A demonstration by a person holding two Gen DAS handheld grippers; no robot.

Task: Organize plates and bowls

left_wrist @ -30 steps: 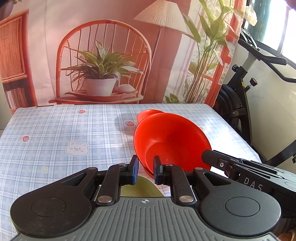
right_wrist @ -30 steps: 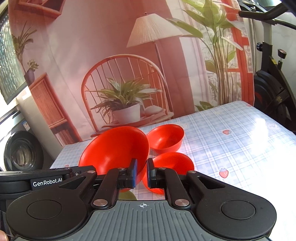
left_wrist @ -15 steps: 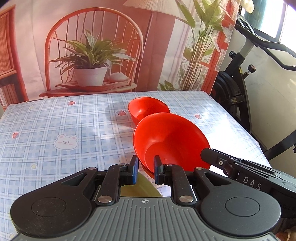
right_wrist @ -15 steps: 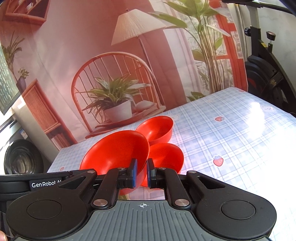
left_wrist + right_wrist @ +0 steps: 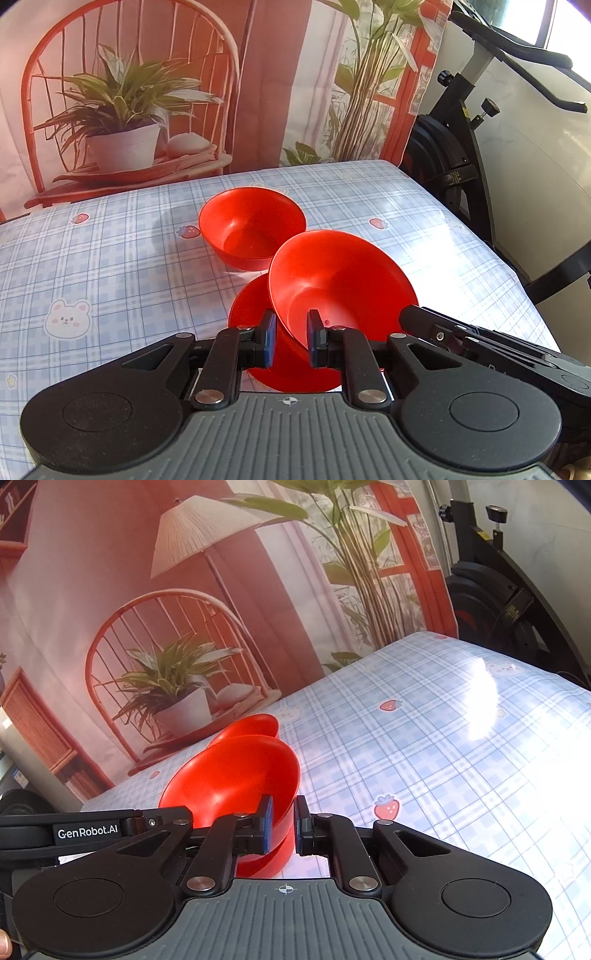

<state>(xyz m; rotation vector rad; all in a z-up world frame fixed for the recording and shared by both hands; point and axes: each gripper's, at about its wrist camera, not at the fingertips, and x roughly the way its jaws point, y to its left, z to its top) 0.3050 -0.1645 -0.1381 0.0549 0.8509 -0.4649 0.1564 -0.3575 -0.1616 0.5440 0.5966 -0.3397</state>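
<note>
- Right now the wide, glossy red plastic bowl (image 5: pixel 343 280) is held tilted above the near right part of the blue-checked tablecloth (image 5: pixel 110 258), its mouth turned toward the left wrist camera. Its smooth inside shows only bare red and a soft shine.
- Directly beneath it lies a second, lower red plastic bowl (image 5: pixel 251 310). The held bowl's base dips into it, though I cannot tell whether the two touch.
- A third, smaller red plastic bowl (image 5: pixel 251 225) stands upright just beyond them, farther up the table. Its inside is likewise plain red.
- The left gripper (image 5: pixel 291 343) has its jaws drawn in to a narrow gap, with the near rim of the held bowl slanting through that gap and pinched there.
- The right gripper (image 5: pixel 283 825) is closed to a narrower slit on the opposite rim of the same bowl, so the bowl hangs between the two tools.
- Compared with a second ago, the held bowl has gone forward and down. The lower bowl, then ahead of it in the right wrist view, now sits under it.
- A yellow-green shape that showed under the left gripper a second ago is out of view, and the smaller far bowl, then mostly hidden behind the held bowl in the left wrist view, now shows whole.
- Both jaw gaps look unchanged across the second.
- The held bowl is uniform bright red with a thin rim, flaring sides and a small flat bottom.
</note>
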